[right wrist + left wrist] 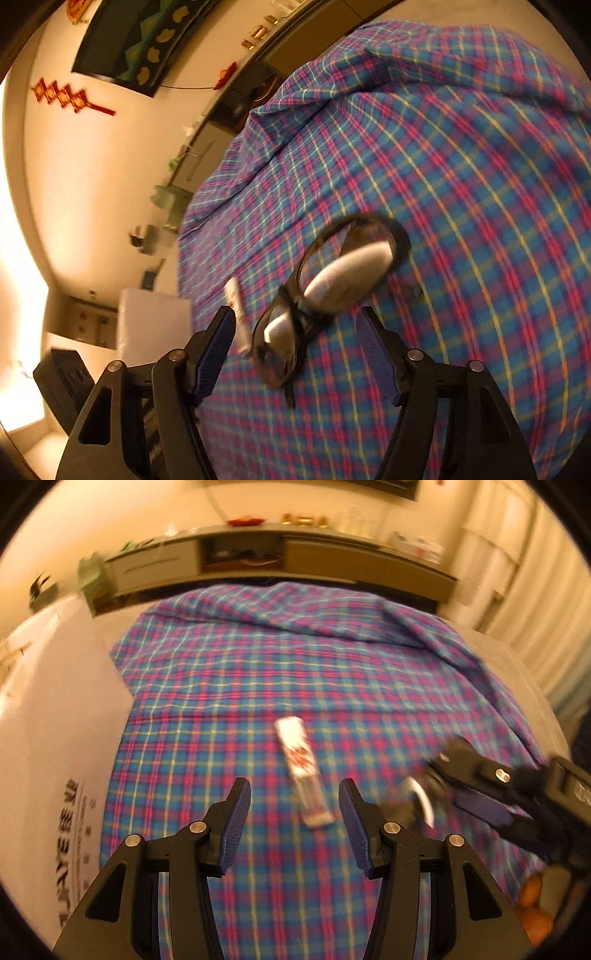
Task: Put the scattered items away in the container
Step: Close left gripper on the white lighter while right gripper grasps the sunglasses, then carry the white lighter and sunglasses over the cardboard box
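White carton (55,716) flanks the plaid sheet (258,672); nothing blocks the slim packet (303,771), lengthwise away from the left gripper (294,801). Black glasses (325,291) lie diagonally; right gripper (297,328) and left gape wide, empty.

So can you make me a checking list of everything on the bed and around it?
Surface: plaid bedsheet, wrinkled at the far end.
Job's things: flat white packet and black glasses lying on the sheet; white box beside the bed.
Clutter: orange shapes at the bed's edge, too blurred to name.
Grippers: left hand-held gripper open, above the packet; right hand-held gripper open, over the glasses, not gripping.
Cables: nothing seen on the bed.
Surroundings: long shelf unit, red wall ornament, dark picture.
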The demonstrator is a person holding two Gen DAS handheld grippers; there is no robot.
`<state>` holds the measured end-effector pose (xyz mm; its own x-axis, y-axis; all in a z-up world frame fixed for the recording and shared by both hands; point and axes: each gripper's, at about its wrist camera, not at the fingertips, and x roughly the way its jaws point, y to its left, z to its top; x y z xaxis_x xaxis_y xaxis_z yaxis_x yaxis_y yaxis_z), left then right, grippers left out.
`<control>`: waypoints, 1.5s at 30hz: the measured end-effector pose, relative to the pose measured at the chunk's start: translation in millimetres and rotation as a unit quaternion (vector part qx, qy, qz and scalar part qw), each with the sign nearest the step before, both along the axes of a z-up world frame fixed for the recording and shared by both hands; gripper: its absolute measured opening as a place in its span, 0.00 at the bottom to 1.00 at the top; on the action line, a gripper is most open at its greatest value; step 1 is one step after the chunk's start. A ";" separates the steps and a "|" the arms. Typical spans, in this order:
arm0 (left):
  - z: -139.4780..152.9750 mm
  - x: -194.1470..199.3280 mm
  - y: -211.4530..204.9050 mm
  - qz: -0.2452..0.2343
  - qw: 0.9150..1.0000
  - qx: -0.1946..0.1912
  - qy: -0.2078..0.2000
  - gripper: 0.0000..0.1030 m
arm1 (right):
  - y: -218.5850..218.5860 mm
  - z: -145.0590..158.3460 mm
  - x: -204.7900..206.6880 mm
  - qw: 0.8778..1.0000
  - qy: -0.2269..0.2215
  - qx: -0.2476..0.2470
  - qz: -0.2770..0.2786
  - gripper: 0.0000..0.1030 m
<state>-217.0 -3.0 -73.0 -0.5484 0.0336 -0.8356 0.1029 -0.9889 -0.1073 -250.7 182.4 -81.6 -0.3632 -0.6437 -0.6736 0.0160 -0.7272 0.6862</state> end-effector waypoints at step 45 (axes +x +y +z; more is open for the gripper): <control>37.3 122.9 -30.9 -0.027 0.997 0.050 0.059 0.19 | -26.3 43.2 105.1 0.977 0.152 0.102 0.111 0.38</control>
<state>-94.1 -33.9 -35.7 -0.6384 0.1457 -0.7558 0.0308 -0.9763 -0.2142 -145.6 156.1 -38.4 -0.4330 -0.5922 -0.6796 0.3689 -0.8043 0.4658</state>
